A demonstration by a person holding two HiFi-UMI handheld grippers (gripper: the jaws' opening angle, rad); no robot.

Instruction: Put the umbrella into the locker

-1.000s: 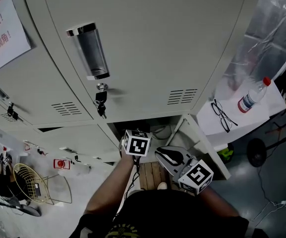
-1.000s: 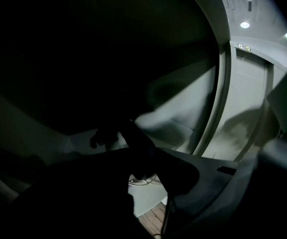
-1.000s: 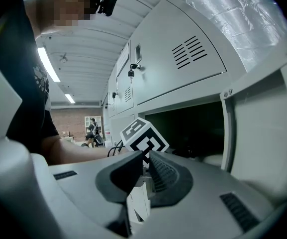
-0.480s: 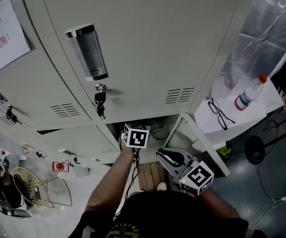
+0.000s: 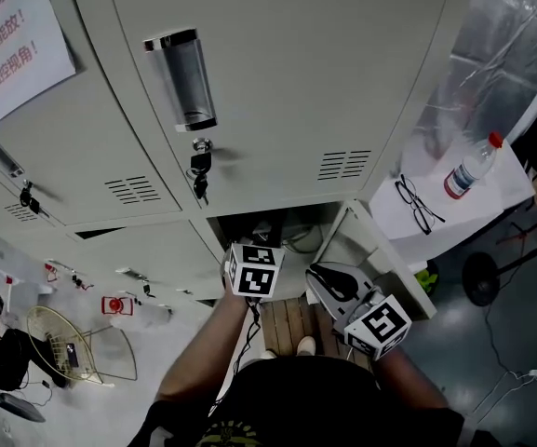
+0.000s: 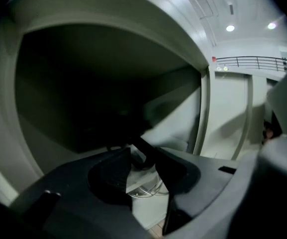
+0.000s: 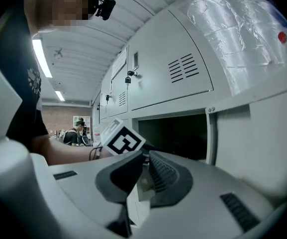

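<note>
The bottom locker compartment (image 5: 282, 223) stands with its door (image 5: 369, 248) swung out to the right. My left gripper (image 6: 143, 156) is at the compartment's mouth, under its marker cube (image 5: 254, 270), pointing into the dark inside (image 6: 108, 83). Its jaws have just been opening and now stand a little apart. A thin dark strap-like part, apparently of the umbrella (image 6: 136, 144), lies between the tips. The rest of the umbrella is lost in the dark. My right gripper (image 7: 144, 158) hovers just right of the left one (image 5: 324, 274), outside the compartment (image 7: 175, 136), shut and holding nothing.
A coiled white cable (image 5: 301, 240) lies in the compartment. The closed locker above has a chrome handle (image 5: 186, 80) and a key (image 5: 199, 168) in its lock. A bottle (image 5: 471, 168) and glasses (image 5: 415, 205) lie on a white surface at right. A wire basket (image 5: 63, 343) stands lower left.
The left gripper has drawn back a little from the locker mouth, so more of the dark opening shows above its cube. The right gripper has hardly moved.
</note>
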